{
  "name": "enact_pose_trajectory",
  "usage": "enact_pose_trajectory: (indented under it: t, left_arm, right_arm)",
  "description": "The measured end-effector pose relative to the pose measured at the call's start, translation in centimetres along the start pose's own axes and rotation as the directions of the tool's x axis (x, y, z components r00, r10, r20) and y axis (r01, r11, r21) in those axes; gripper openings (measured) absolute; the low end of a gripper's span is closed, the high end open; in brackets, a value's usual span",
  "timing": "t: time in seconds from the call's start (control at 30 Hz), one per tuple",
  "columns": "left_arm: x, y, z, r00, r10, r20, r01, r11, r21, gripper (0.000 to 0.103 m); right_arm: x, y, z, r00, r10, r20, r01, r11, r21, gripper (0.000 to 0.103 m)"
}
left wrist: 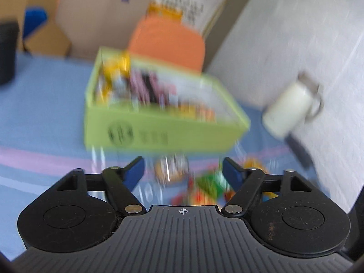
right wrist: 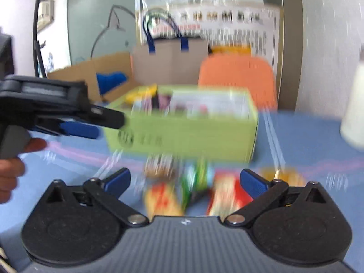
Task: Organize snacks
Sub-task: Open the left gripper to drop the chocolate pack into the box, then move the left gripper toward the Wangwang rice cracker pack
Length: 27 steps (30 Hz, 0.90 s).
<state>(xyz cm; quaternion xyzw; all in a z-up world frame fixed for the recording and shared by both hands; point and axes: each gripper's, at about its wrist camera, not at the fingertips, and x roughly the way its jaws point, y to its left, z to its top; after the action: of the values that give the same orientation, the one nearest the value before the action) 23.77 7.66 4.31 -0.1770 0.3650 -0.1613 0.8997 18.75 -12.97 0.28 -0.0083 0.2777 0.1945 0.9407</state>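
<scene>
Both views are motion-blurred. A light green box (left wrist: 159,134) holding several snack packets stands on the blue cloth; it also shows in the right wrist view (right wrist: 186,134). Loose snack packets (left wrist: 195,182) lie on the cloth in front of the box, also in the right wrist view (right wrist: 193,188). My left gripper (left wrist: 183,170) is open and empty above these packets. My right gripper (right wrist: 185,182) is open and empty above the same pile. The left gripper also shows at the left of the right wrist view (right wrist: 91,127), held in a hand.
A white mug (left wrist: 289,109) stands at the right by the wall, also in the right wrist view (right wrist: 355,104). An orange chair (right wrist: 236,77), a brown paper bag (right wrist: 168,61) and cardboard boxes (right wrist: 91,72) stand behind the table.
</scene>
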Motion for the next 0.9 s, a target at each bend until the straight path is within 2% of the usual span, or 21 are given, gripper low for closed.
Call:
enact_pose_trajectory:
  t: [0.07, 0.1, 0.2, 0.27, 0.4, 0.5, 0.67, 0.73, 0.8, 0.9]
  left_arm:
    - [1.8, 0.0, -0.7, 0.997, -0.016, -0.071, 0.014, 0.999, -0.033, 0.038]
    - [2.3, 0.0, -1.0, 0.995, -0.017, -0.096, 0.012, 0.998, -0.057, 0.038]
    - [2.5, -0.4, -0.7, 0.997, -0.012, -0.075, 0.005, 0.996, -0.084, 0.039]
    - [2.7, -0.7, -0.2, 0.998, -0.019, -0.059, 0.015, 0.997, -0.070, 0.039]
    - [5.0, -1.2, 0.0, 0.986, -0.052, -0.158, 0.043, 0.997, -0.060, 0.037]
    - [5.5, -1.4, -0.7, 0.986, 0.009, -0.164, -0.014, 1.000, -0.027, 0.037]
    - [5.8, -0.8, -0.9, 0.978, -0.043, -0.202, 0.039, 0.999, -0.023, 0.037]
    - [5.6, -0.9, -1.1, 0.975, -0.042, -0.218, 0.047, 0.999, 0.017, 0.036]
    - [5.4, -0.8, -1.8, 0.973, -0.008, -0.232, 0.022, 0.998, 0.057, 0.025]
    - [4.0, 0.3, -2.9, 0.974, -0.009, -0.226, 0.021, 0.999, 0.050, 0.026]
  right_arm:
    - [-0.3, 0.5, -1.2, 1.000, 0.018, -0.019, -0.018, 1.000, -0.003, 0.102]
    - [-0.6, 0.7, -1.5, 1.000, 0.019, -0.016, -0.020, 1.000, -0.017, 0.102]
    - [-0.3, 0.6, -0.7, 1.000, 0.011, 0.007, -0.011, 0.999, -0.037, 0.102]
    - [0.9, 0.6, 0.2, 0.998, 0.058, -0.018, -0.059, 0.998, -0.033, 0.102]
    - [3.2, 1.6, -0.5, 0.987, 0.144, -0.075, -0.147, 0.989, -0.033, 0.102]
    - [3.9, 2.0, -1.1, 0.988, 0.122, -0.093, -0.126, 0.991, -0.041, 0.102]
    - [4.4, 1.8, -2.0, 0.972, 0.191, -0.138, -0.186, 0.981, 0.046, 0.102]
    - [4.1, 2.6, -2.4, 0.972, 0.189, -0.142, -0.186, 0.982, 0.034, 0.102]
    - [4.0, 3.8, -2.7, 0.971, 0.180, -0.156, -0.182, 0.983, 0.003, 0.102]
    - [3.3, 5.6, -3.4, 0.971, 0.168, -0.171, -0.173, 0.985, -0.014, 0.102]
